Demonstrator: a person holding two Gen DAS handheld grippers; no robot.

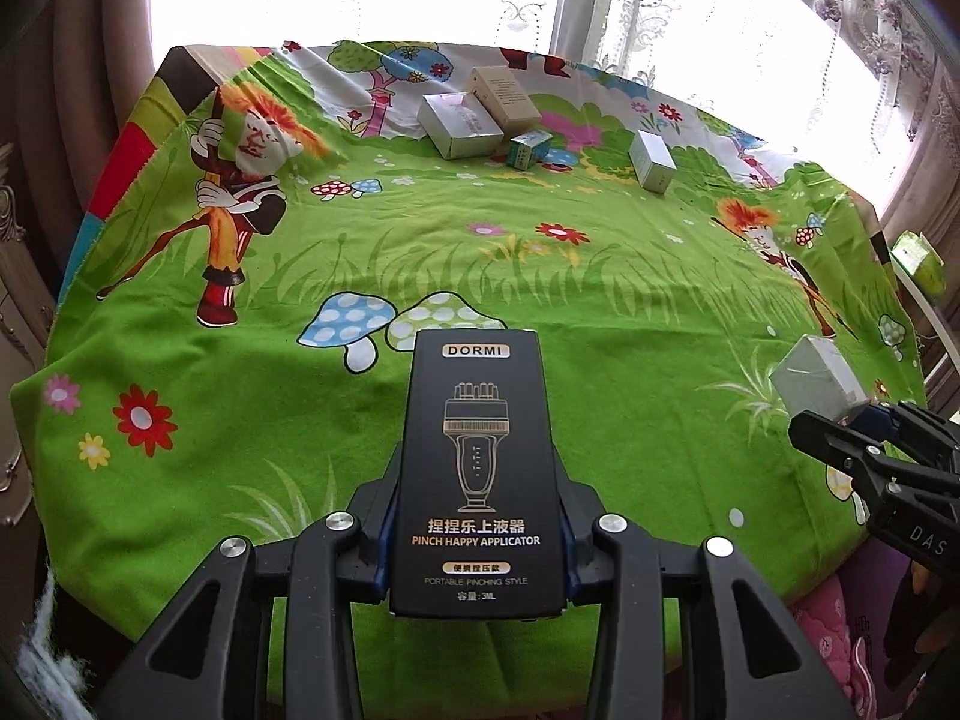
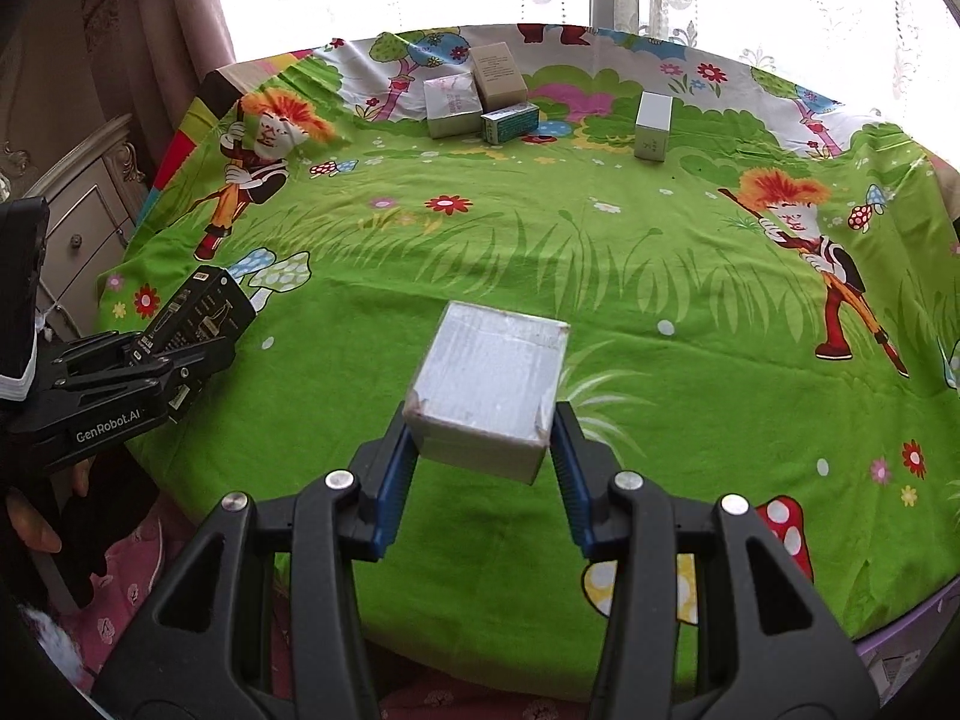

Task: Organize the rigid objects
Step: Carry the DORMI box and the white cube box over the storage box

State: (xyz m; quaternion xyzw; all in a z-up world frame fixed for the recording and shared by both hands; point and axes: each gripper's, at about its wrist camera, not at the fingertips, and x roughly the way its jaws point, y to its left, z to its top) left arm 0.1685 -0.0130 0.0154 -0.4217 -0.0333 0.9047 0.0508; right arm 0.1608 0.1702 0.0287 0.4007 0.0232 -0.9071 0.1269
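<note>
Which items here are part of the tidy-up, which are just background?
Job:
black box in left gripper
grey box in right gripper
four boxes at the far edge

Background:
tablecloth
curtains
cabinet

Black box (image 1: 477,474) and grey box (image 2: 489,384) are held up; four boxes (image 2: 453,105) lie at the worktop's far side.

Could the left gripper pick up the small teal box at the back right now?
Probably not: the left gripper is already shut on the black DORMI box, and the teal box lies far across the cloth.
</note>
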